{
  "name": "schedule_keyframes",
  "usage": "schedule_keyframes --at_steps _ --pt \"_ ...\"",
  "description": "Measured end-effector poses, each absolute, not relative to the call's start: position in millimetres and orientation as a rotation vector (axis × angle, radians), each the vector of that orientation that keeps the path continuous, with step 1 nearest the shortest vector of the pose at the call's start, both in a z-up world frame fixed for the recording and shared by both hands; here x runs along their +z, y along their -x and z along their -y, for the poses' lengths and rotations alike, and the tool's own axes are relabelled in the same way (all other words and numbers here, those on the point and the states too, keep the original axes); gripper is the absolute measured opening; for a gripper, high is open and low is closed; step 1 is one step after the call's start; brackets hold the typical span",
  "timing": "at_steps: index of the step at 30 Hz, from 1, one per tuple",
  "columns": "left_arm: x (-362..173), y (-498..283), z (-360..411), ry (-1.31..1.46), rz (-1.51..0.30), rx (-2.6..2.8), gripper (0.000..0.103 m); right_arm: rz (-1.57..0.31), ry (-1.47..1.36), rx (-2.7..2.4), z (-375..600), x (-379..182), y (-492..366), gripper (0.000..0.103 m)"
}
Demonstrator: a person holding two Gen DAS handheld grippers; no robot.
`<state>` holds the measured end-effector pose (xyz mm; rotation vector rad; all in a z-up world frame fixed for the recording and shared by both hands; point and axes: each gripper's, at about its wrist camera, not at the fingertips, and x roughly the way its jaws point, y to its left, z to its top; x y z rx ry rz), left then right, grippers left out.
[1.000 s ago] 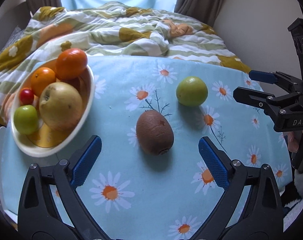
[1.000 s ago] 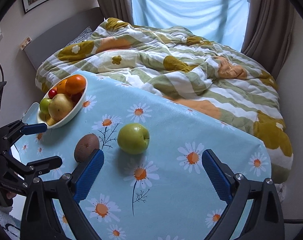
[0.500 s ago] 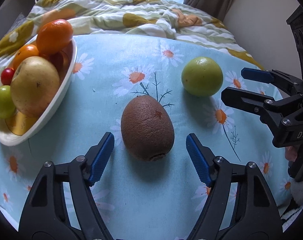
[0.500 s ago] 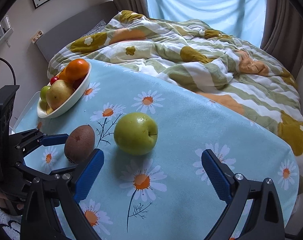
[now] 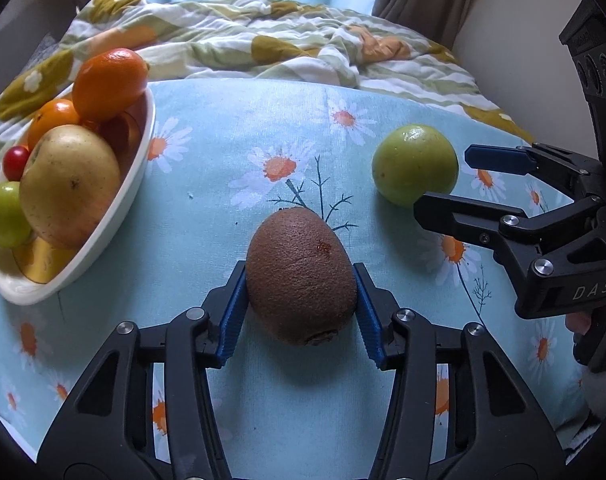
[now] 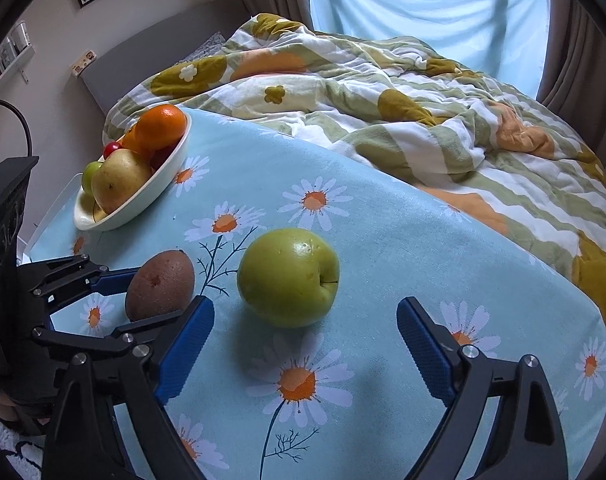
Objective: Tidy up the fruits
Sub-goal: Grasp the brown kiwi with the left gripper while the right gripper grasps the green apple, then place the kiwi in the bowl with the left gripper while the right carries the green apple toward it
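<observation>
Kiwi [image 5: 301,276] on tablecloth [image 5: 231,128] between bowl [image 5: 115,216] at left and apple [image 5: 415,164] at right.

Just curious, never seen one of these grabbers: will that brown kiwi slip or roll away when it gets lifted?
Probably not slip: the kiwi has a rough, fuzzy skin, and the left gripper presses ribbed blue pads against both its sides. It may be softish, so a hard squeeze could bruise it. Being egg-shaped, it would likely roll only sideways on the tablecloth if released.
</observation>
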<state>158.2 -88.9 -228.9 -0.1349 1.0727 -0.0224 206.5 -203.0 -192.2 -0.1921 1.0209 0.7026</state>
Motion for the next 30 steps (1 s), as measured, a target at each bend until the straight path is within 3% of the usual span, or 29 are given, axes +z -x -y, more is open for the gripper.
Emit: schedule_keyframes --at_steps 3,10,16,18,30 --pt "-228 -158 88 0.135 -1.073 -0.022 0.054 -1.025 0.202 0.708 198 -194 -207 0.080" --pt "-227 -154 80 0.148 -1.072 -0.008 0.053 -1.016 0.192 0.717 188 -198 -213 0.075" --pt "-227 -148 72 0.160 -1.066 0.010 0.053 -1.020 0.178 0.720 182 -202 -218 0.064" --pt "-227 -148 71 0.161 -1.062 0.013 0.052 -1.023 0.178 0.720 181 -204 -219 0.054" --pt "-203 -131 61 0.183 -1.003 0.042 0.052 -0.987 0.197 0.728 179 -188 -210 0.053"
